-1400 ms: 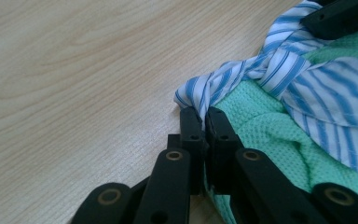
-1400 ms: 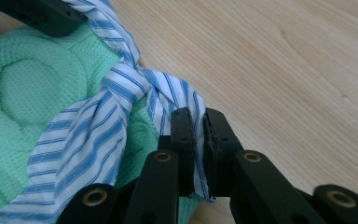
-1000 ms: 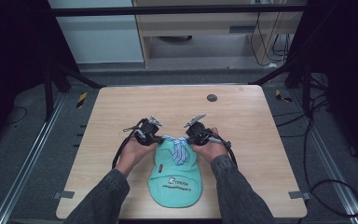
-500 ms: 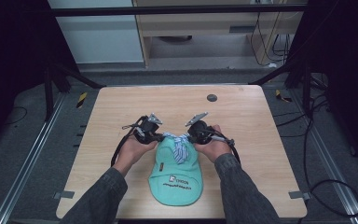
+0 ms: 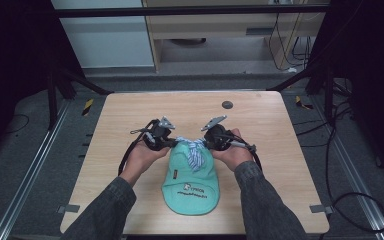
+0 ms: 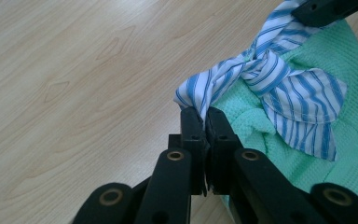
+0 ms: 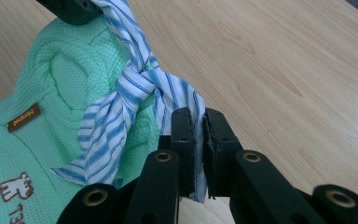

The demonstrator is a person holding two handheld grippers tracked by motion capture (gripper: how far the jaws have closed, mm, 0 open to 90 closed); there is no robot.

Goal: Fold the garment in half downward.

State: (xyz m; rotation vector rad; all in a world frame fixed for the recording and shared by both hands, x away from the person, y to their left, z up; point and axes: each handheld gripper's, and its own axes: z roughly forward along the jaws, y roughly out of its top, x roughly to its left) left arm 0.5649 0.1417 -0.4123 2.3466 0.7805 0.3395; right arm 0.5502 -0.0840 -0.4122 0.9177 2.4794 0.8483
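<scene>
My left gripper (image 6: 204, 122) is clamped tight on one tail of the blue-and-white striped tie (image 6: 279, 79), jaws pinching the cloth at bottom centre of the left gripper view. My right gripper (image 7: 196, 122) is clamped on the other tail, fabric sandwiched between the jaws at bottom centre of the right gripper view. The tie runs up from each pinch to a knot (image 7: 142, 77) sitting over the mint green knit garment (image 7: 60, 70); my other gripper's tip shows at the top edge in each view.

High view: both grippers meet at frame centre, left gripper (image 5: 166, 141) and right gripper (image 5: 211, 140) either side of the striped tie (image 5: 194, 150), which lies on the top end of the green garment (image 5: 192, 182). The garment lies flat on the wooden table (image 5: 130, 115), lower centre, printed logo toward the bottom edge. Small dark disc (image 5: 227, 104) well apart, upper centre of the tabletop.

Judgement: tie is thin, soft, light, a bit slippery, so grip near the tail ends as now. Pulling outward likely cinches the knot and may drag the light garment along.
</scene>
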